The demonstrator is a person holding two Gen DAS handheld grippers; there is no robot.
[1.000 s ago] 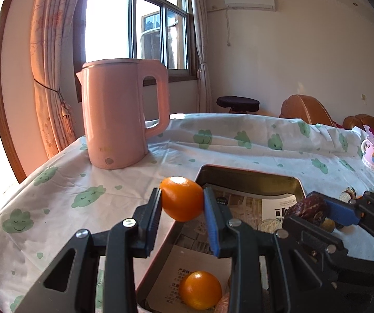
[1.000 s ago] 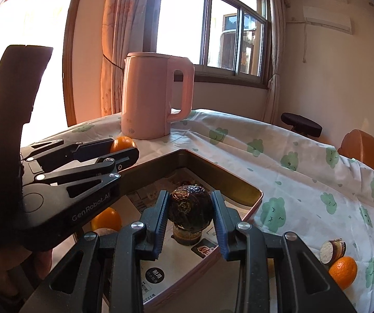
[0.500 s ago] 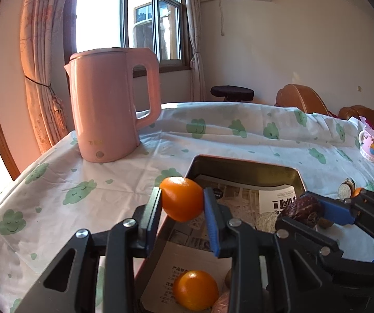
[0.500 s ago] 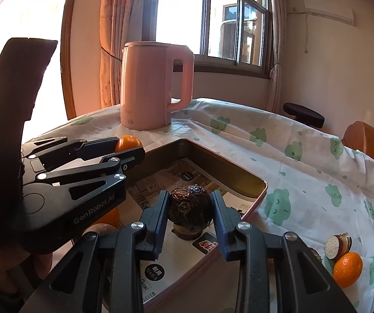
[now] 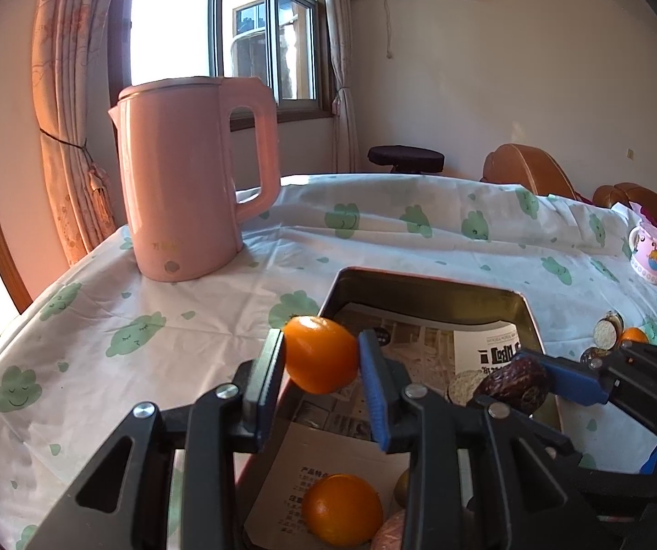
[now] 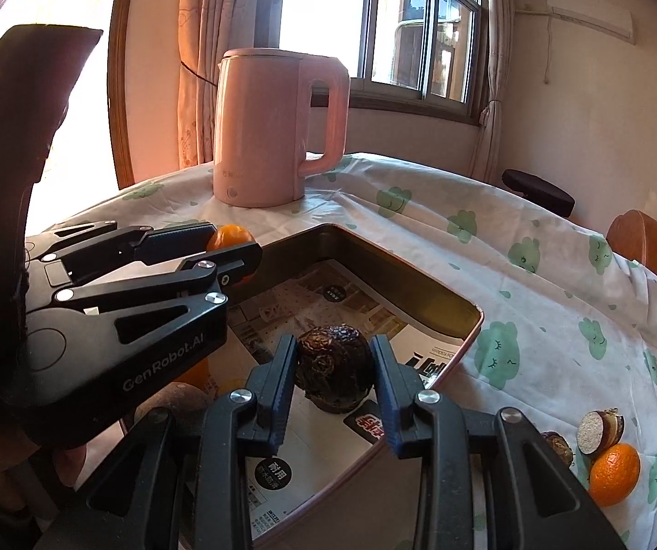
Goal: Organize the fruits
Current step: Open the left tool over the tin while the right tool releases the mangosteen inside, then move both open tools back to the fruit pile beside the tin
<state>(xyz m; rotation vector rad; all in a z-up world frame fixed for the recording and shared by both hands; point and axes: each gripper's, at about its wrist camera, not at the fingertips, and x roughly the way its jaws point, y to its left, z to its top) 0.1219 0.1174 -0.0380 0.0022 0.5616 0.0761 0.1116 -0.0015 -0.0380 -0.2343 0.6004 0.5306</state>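
While the left gripper clamps an orange above the tray's near corner, the right gripper pinches a dark wrinkled fruit over its paper lining. Behind stands a pink kettle.

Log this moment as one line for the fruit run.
left gripper: holds orange over tray | right gripper: holds dark fruit over tray

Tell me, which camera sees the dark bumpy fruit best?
The right wrist view: the dark fruit sits front and centre, held in the right gripper. The left wrist view catches it only from the side, far off, half hidden by that gripper.
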